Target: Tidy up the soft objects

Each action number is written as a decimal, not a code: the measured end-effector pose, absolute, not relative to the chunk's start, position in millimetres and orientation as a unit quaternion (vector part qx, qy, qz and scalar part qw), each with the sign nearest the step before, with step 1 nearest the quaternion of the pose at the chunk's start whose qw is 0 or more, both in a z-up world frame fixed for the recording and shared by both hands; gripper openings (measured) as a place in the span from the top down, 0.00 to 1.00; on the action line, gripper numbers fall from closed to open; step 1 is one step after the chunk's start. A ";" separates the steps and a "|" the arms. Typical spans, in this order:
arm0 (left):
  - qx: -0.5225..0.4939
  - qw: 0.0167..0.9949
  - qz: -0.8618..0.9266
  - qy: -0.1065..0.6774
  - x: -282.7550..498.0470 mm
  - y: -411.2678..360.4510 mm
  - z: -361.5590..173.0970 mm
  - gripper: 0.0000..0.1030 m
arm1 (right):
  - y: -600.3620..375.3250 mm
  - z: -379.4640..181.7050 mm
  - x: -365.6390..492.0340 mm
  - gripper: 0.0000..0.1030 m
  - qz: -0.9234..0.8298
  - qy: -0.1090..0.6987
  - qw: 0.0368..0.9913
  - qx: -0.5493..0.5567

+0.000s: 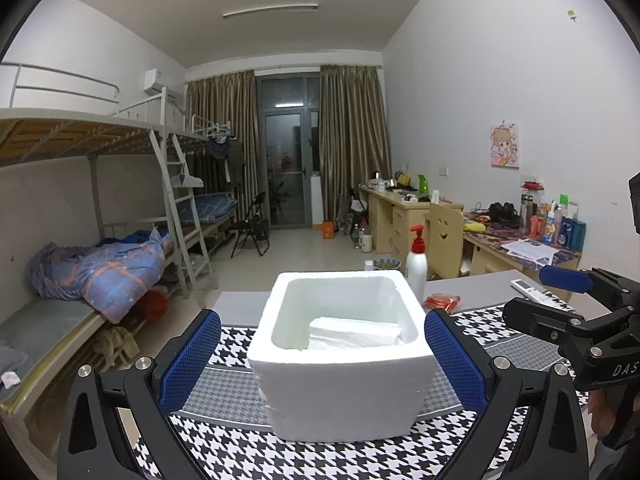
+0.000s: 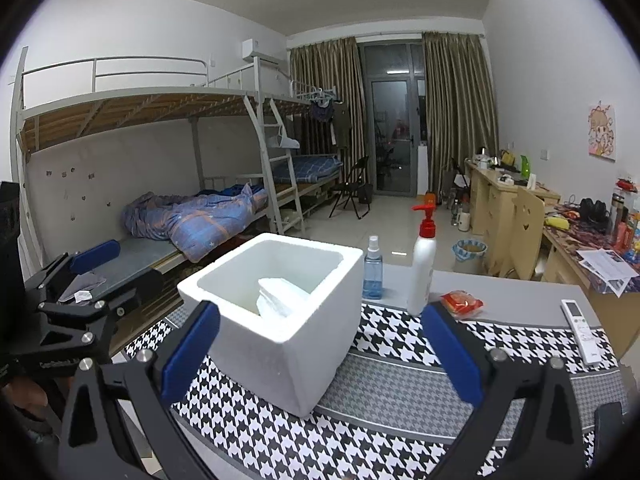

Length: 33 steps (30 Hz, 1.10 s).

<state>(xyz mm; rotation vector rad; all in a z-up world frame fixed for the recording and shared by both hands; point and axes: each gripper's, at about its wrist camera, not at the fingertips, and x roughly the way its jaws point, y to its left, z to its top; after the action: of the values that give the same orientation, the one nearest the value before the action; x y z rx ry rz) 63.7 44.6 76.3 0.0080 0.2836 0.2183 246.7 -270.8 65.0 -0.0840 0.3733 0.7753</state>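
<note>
Currently, per both wrist views:

Left gripper (image 1: 322,354): jaws spread wide, blue pads on either side of the foam box, apart from its walls; nothing held.

Right gripper (image 2: 320,354): jaws wide apart, empty; its left pad sits in front of the box's near corner, its right pad over the cloth.

Foam box (image 1: 340,392): white, open-topped, upright on the patterned cloth, directly ahead of the left gripper; seen at an angle to the left of centre in the right wrist view (image 2: 280,344).

Soft objects (image 1: 354,332): a stack of white folded pads lying inside the box, toward its right side in the left view; visible leaning against an inner wall in the right view (image 2: 280,294). Exact count cannot be told.

Cloth (image 2: 400,392): black-and-white houndstooth with grey bands, covering the near part of the table.

Pump bottle (image 2: 423,268): white with red pump, upright just beyond the cloth's far edge.

Spray bottle (image 2: 373,270): blue liquid, upright, left of the pump bottle, behind the box.

Red packet (image 2: 462,302): flat on the table, just right of the pump bottle.

Remote control (image 2: 580,330): white, lying on the cloth's right part.

Other gripper in view: right gripper seen at the right edge of the left view (image 1: 560,300), left gripper at the left edge of the right view (image 2: 96,276).
</note>
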 end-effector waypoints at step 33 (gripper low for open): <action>0.000 0.991 0.089 0.096 5.8 14.4 76.3 0.01 | -311.9 60.0 185.3 0.01 0.357 0.139 0.923 -0.030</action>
<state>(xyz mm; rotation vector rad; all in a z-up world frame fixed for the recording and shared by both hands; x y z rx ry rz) 5.8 14.4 76.3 -0.0003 0.1928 0.1786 185.3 -311.9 60.0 -0.0616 0.2845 0.7334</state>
